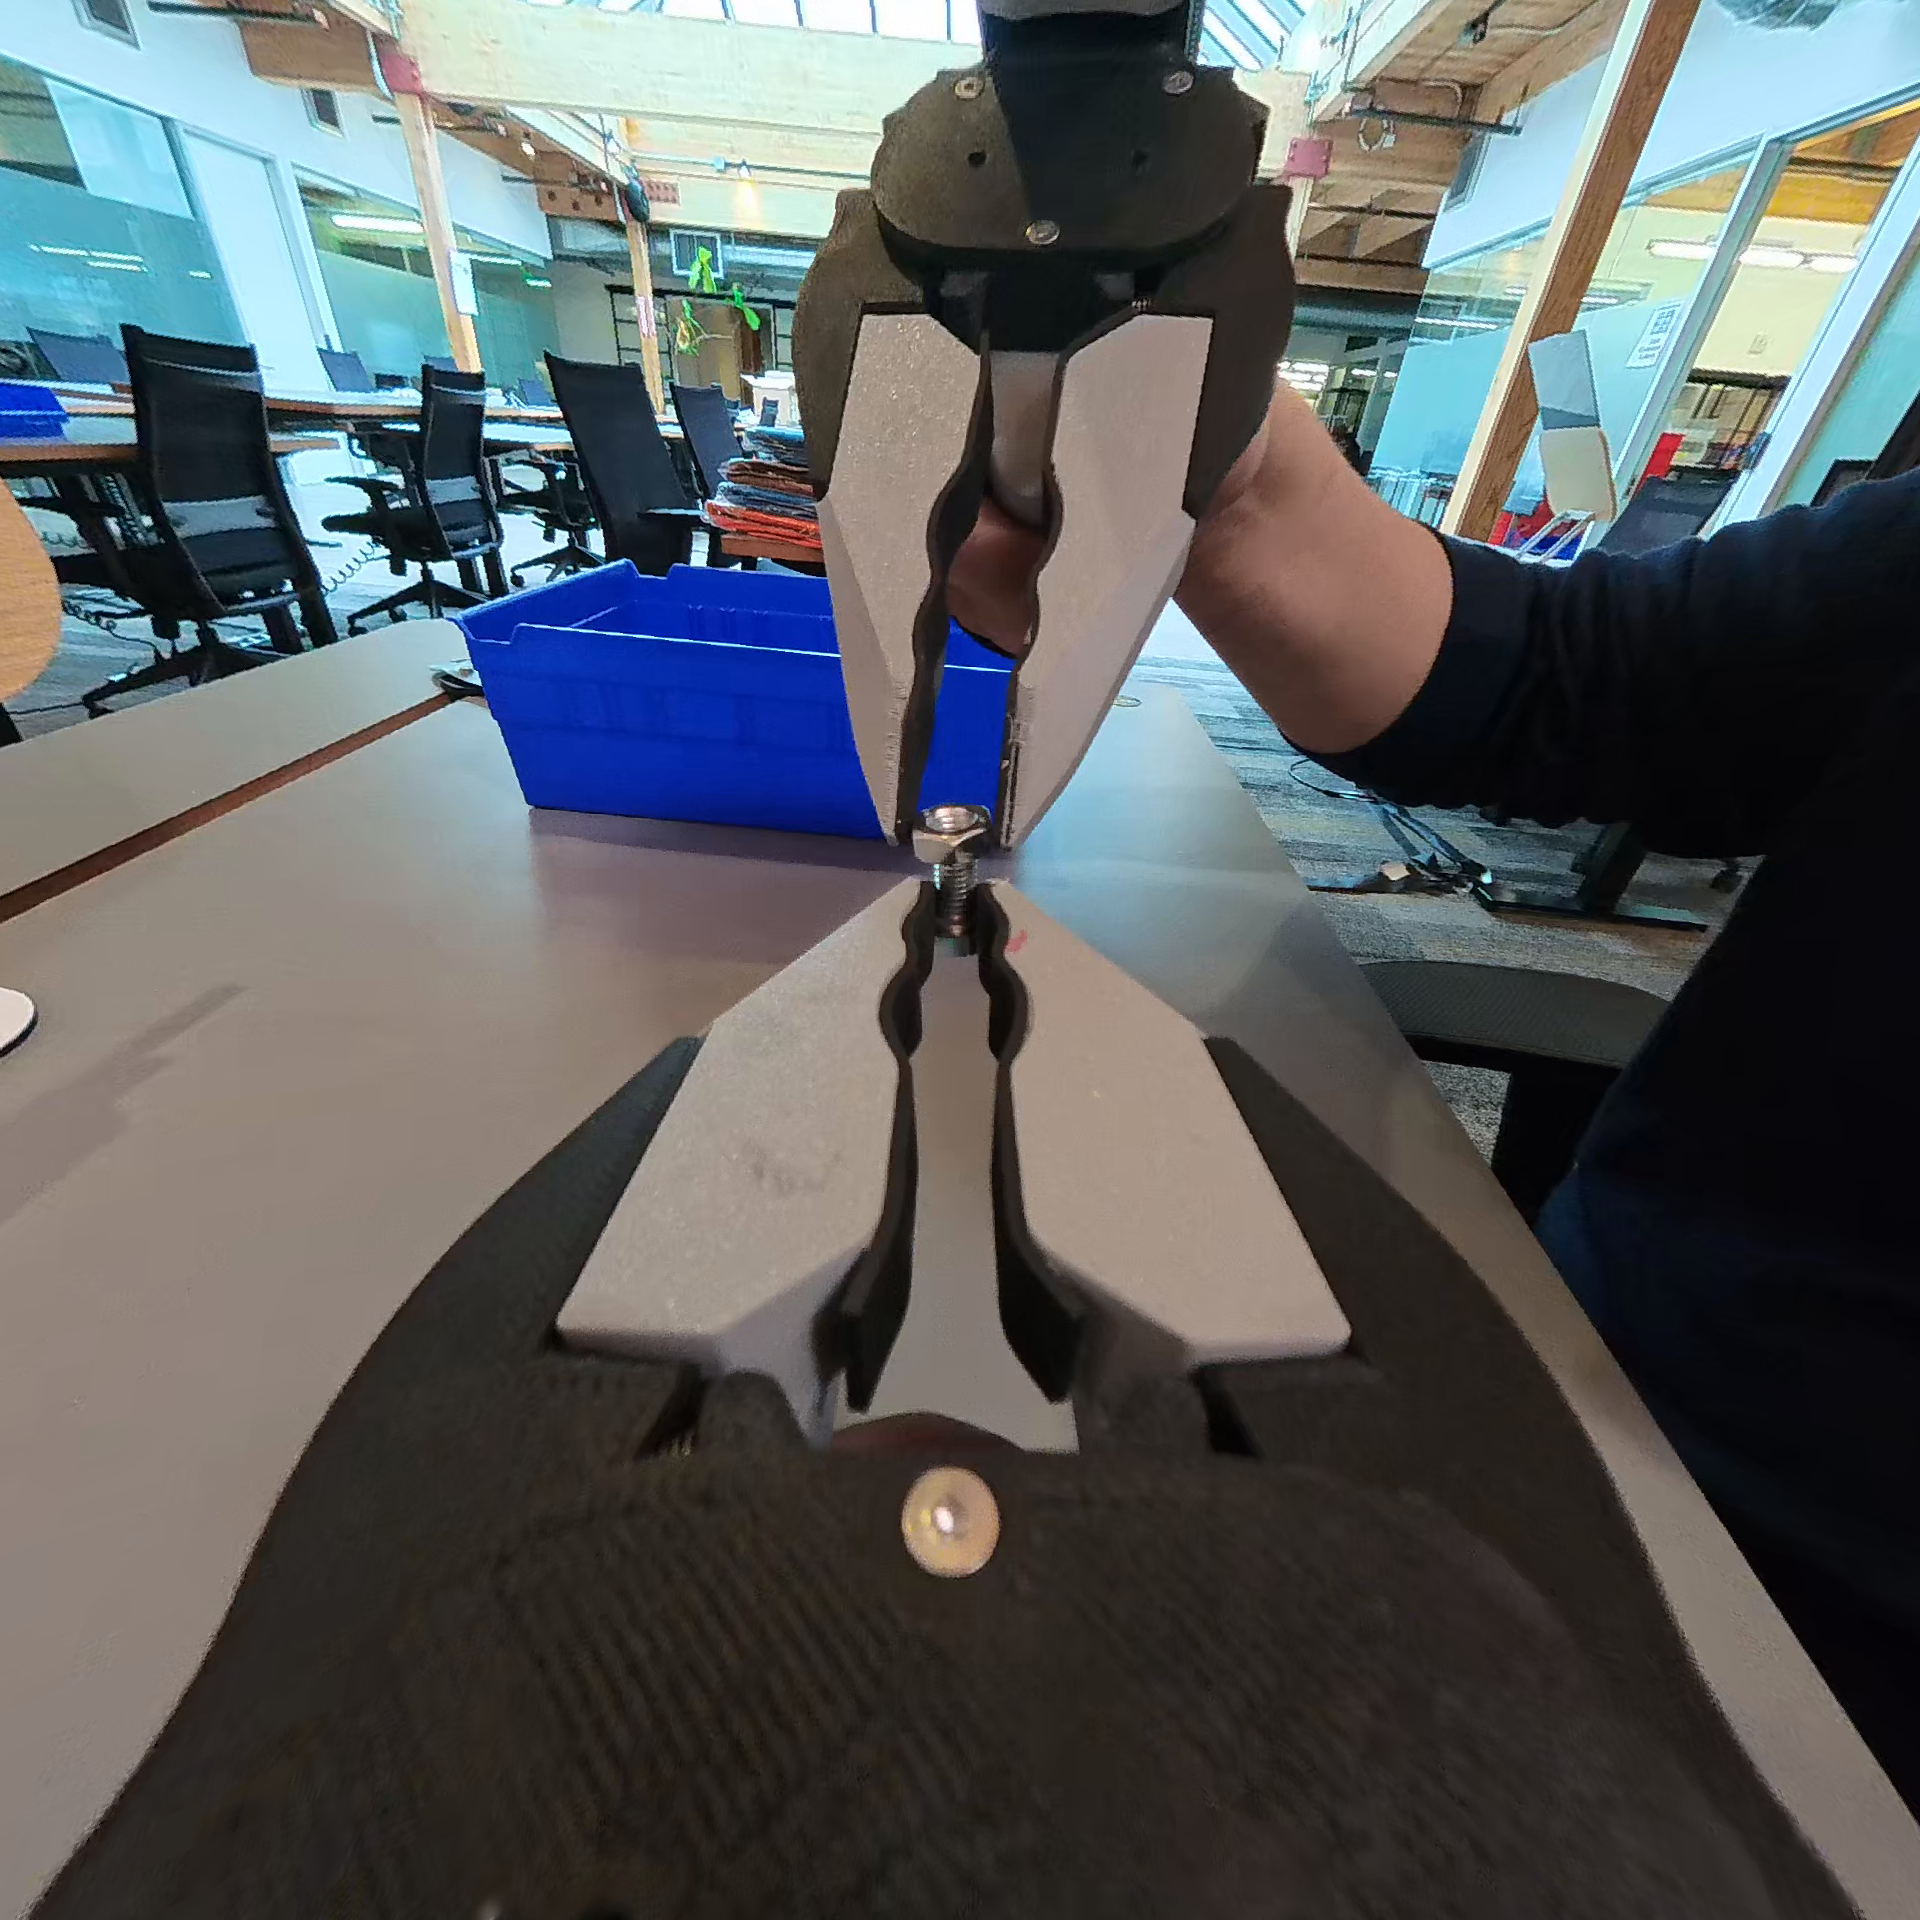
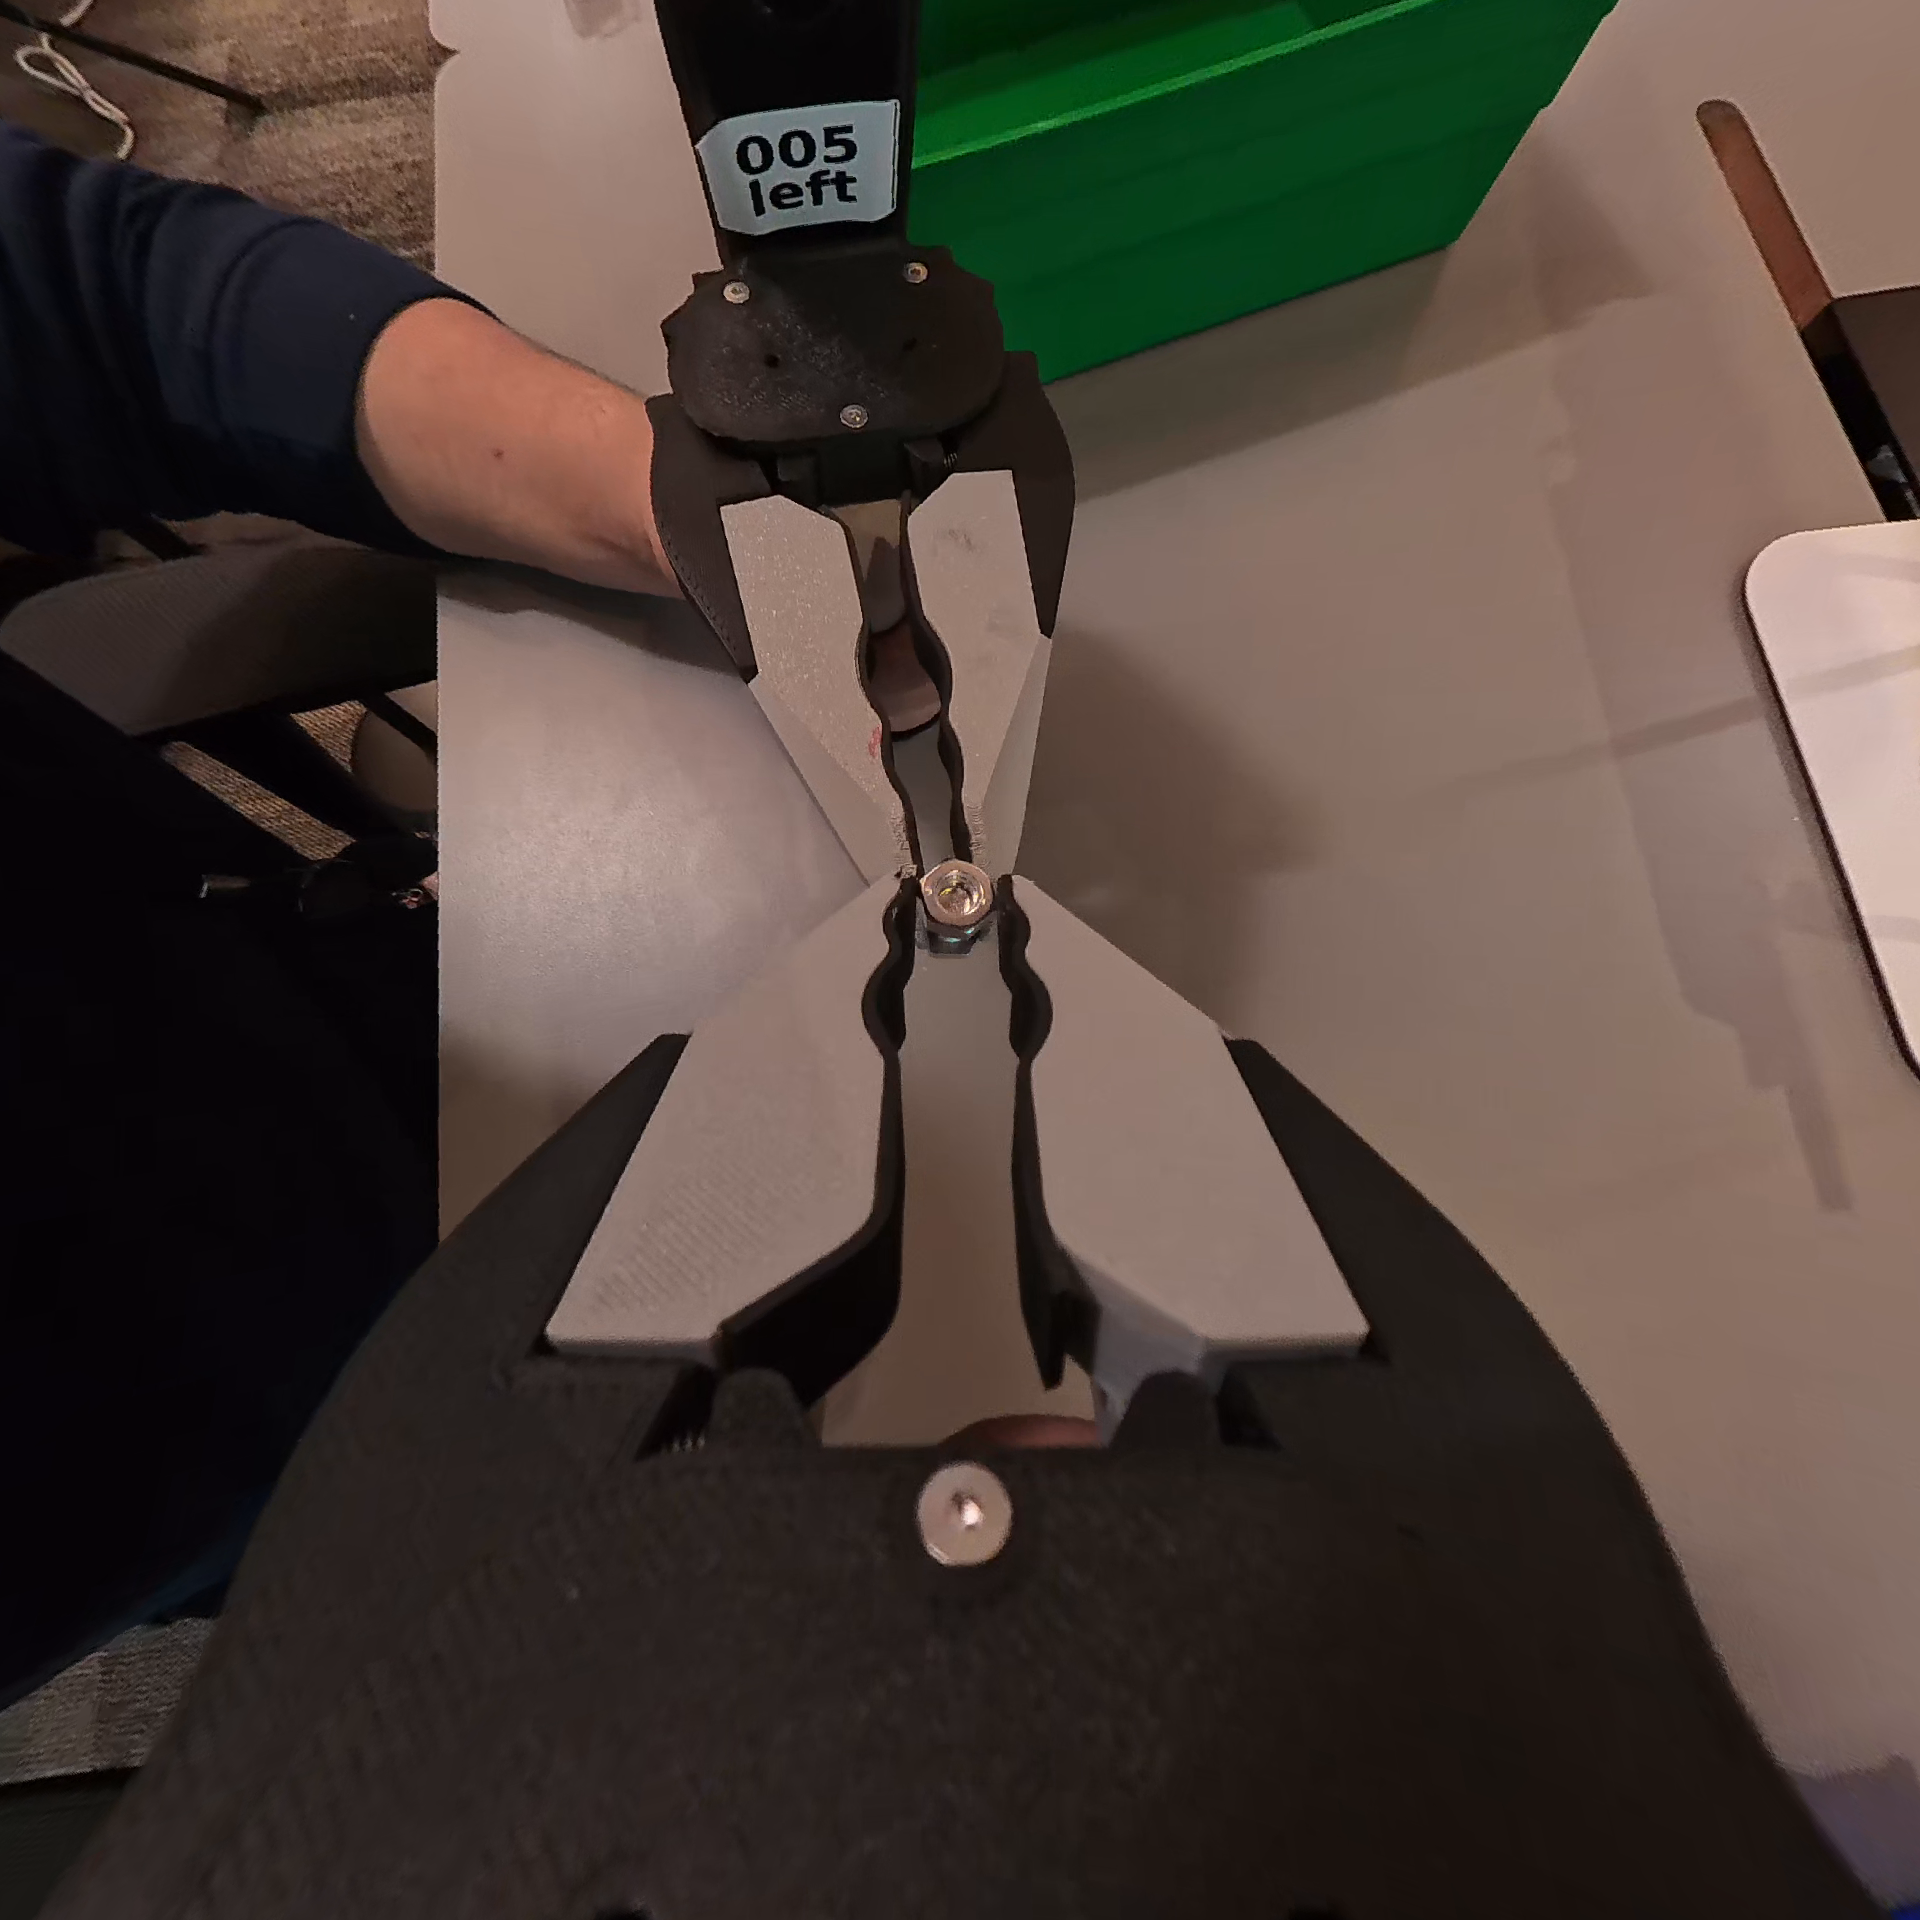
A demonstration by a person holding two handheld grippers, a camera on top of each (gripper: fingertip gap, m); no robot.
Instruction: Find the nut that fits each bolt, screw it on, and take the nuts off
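One grey table [image 1: 312, 1039] carries everything, and the places below are given from it. Two bins sit on its top: a blue bin [image 1: 675, 717], seen only in the left wrist view, and a green bin [image 2: 1195, 208] at its far side, seen only in the right wrist view. That view alone also shows one white rounded slab [image 2: 1849, 748] lying at the table's right edge. The left wrist view alone shows black office chairs [image 1: 208, 488] on the floor beyond the table.

Two grippers meet tip to tip above the tabletop. The left gripper [image 1: 951, 914] is pinched on the threaded shank of one bolt [image 1: 951, 899], held clear of the table. The right gripper [image 1: 951, 831] comes down from above, its jaws pressed on one hex nut [image 1: 951, 826] at the bolt's upper end. From the right wrist view the nut [image 2: 958, 896] shows end-on, with the bolt's tip in its hole.
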